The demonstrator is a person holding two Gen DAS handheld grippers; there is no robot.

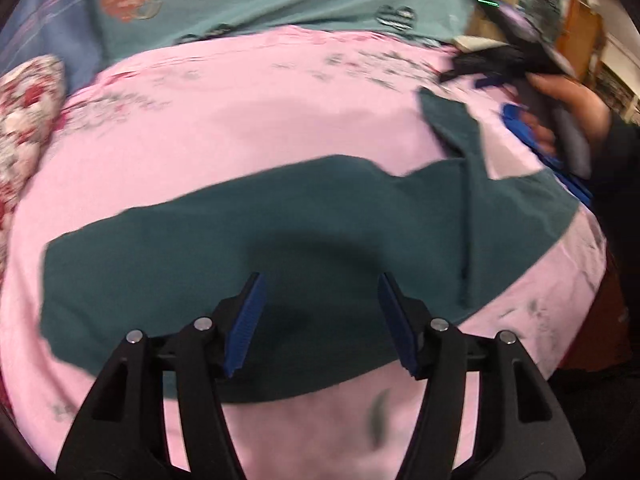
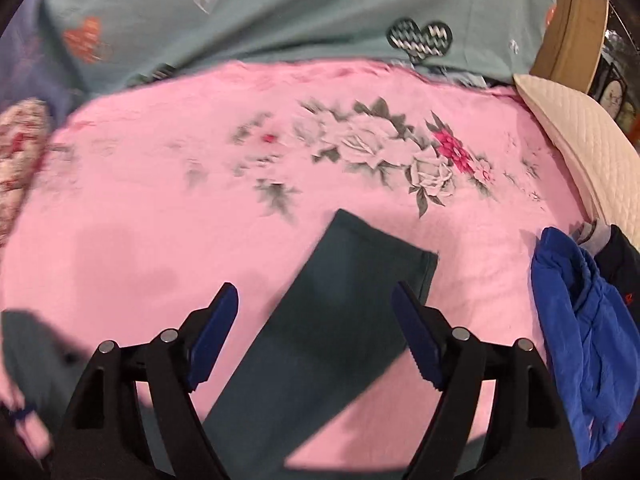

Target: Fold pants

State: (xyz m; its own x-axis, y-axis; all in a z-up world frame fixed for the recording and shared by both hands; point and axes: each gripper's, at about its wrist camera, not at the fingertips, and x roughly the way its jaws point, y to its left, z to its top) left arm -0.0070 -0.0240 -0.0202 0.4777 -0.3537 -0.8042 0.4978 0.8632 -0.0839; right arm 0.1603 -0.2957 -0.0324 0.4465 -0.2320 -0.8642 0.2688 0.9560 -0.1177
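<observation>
A: What surface is this?
B: A bed covered by a pink floral sheet [image 2: 160, 208], with a teal heart-print blanket [image 2: 280, 12] along the top of the frame. A cream quilted pillow [image 2: 580, 152] sits at the upper right, and a blue garment [image 2: 576, 320] is bunched at the right edge.
A: And the pants?
B: The dark teal pants [image 1: 240, 260] lie flat across the middle of the left wrist view; one leg [image 2: 340, 320] runs diagonally through the lower centre of the right wrist view.
A: The hands?
B: A hand [image 1: 568, 108] at the right edge grips the right hand-held gripper [image 2: 316, 332], which tilts down over that leg, jaws wide, nothing between them.
A: The left?
B: The left hand-held gripper [image 1: 320, 320] hovers above the pants, jaws well apart, empty.
</observation>
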